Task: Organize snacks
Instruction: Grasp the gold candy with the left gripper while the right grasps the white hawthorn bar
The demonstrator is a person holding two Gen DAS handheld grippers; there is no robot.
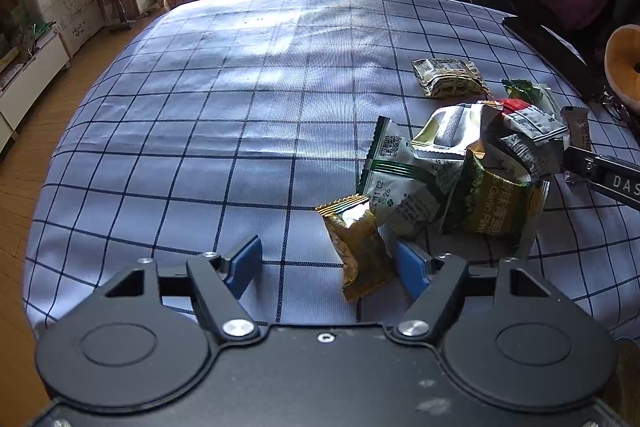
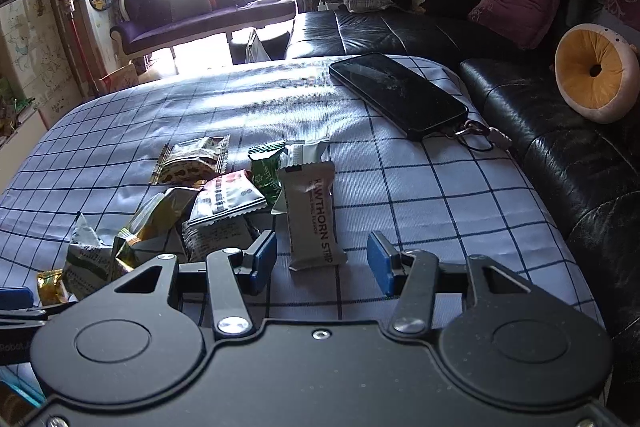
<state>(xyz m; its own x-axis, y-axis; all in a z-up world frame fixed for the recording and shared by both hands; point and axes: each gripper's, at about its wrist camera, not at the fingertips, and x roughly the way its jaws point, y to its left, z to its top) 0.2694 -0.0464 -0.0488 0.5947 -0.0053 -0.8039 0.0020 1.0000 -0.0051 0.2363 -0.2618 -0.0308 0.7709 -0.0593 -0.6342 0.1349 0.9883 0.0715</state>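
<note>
Left gripper [image 1: 330, 263] low over blue checked tablecloth [image 1: 200, 131], jaws spread wide; gold packet [image 1: 358, 251] lies between them, against right blue pad [image 1: 412, 265], not clamped. At 1 o'clock, heap of snack packets [image 1: 460, 167], green-white and yellow ones overlapping; beyond, lone patterned packet [image 1: 450, 77].

Right gripper [image 2: 322, 261] jaws also apart; white hawthorn strip bar [image 2: 312, 217] lies lengthwise just ahead between tips, untouched. Heap at 10 o'clock. Black phone [image 2: 398, 95] at 1 o'clock near far table edge. Black leather sofa [image 2: 540, 115] at 2 o'clock.
</note>
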